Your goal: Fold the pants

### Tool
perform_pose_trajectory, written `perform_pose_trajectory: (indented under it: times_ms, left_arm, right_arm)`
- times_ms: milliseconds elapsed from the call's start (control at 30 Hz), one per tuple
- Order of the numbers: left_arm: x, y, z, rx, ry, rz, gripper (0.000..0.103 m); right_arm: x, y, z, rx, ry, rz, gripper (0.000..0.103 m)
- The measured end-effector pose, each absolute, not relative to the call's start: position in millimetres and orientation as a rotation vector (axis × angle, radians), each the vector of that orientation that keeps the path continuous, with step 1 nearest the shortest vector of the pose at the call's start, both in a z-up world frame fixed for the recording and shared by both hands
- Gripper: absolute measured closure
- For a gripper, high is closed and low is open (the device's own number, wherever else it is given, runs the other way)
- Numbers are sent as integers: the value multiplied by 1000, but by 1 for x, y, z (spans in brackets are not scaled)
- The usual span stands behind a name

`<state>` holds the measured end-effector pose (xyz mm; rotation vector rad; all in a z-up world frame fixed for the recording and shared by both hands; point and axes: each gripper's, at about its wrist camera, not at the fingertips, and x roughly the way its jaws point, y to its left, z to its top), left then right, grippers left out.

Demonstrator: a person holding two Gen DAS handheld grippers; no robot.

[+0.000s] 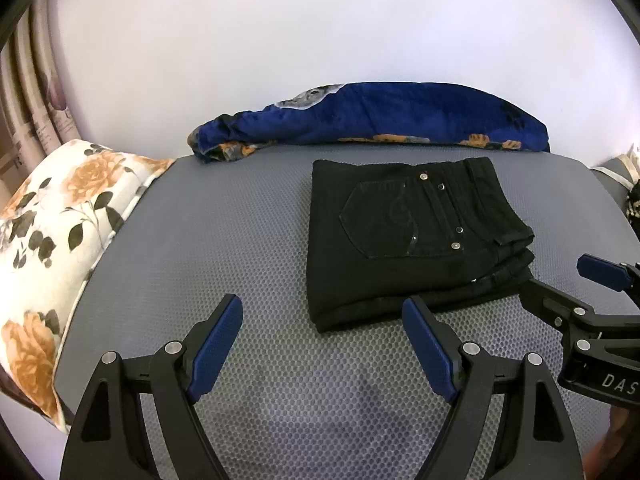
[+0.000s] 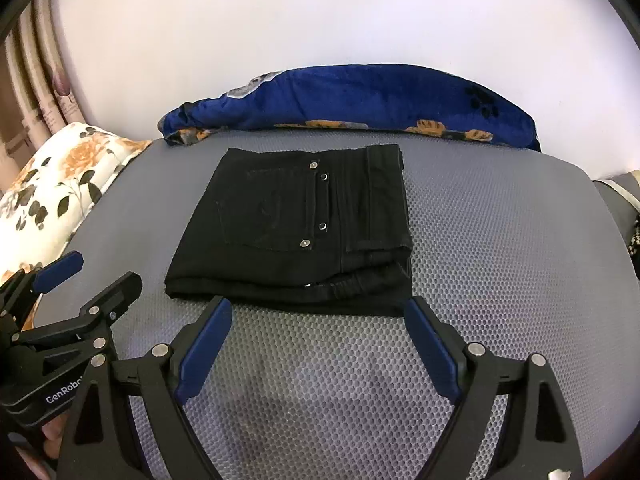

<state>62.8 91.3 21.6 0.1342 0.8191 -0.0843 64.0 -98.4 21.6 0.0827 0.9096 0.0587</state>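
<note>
The black pants (image 1: 412,236) are lying folded in a compact stack on the grey mat (image 1: 208,240), just before a blue blanket (image 1: 400,120). Both the left tongs (image 1: 322,344) and right tongs (image 2: 318,344) are hovering released and empty near the stack's front edge.

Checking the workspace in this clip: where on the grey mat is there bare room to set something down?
Bare mat lies between the floral pillow and the folded black pants, and in front of the pants around the left gripper. More is right of the pants. It is tight behind, by the blue blanket, and where the right gripper nears the pants' edge.
</note>
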Motion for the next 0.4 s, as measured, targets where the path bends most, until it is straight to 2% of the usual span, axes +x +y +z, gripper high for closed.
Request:
perform_pose_trajectory:
  times_ms: [400]
  left_arm:
    - [65,90,19,129,832,-105,21]
  right_arm:
    - [65,-99,18,85,919,60,17]
